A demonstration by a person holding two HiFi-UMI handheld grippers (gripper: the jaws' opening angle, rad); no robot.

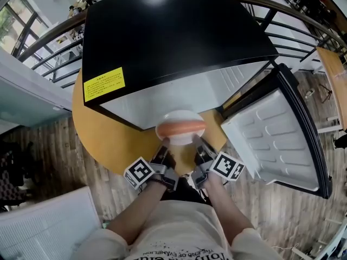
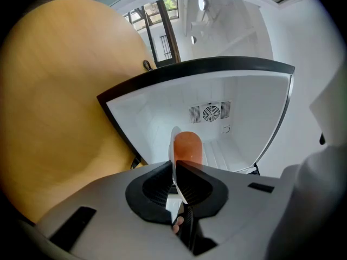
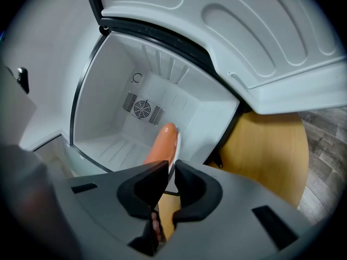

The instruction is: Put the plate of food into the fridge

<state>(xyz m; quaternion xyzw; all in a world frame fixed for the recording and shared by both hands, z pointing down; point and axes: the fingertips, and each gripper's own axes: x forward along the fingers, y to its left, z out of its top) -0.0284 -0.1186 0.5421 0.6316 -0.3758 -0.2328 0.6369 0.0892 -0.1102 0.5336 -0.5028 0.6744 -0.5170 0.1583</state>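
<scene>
One fridge [image 1: 173, 31] fills the upper middle of the head view. It has one door [image 1: 276, 140], open at the right, and one yellow label [image 1: 104, 84] on its black top at the upper left. One round fan grille [image 2: 210, 112] shows in its back wall. At the centre is one plate [image 1: 179, 115] carrying one sausage [image 1: 180, 128]. There are two claws at lower centre, the left claw [image 1: 164, 154] and the right claw [image 1: 201, 153]. One round wooden bench [image 1: 103, 137] lies at middle left.
</scene>
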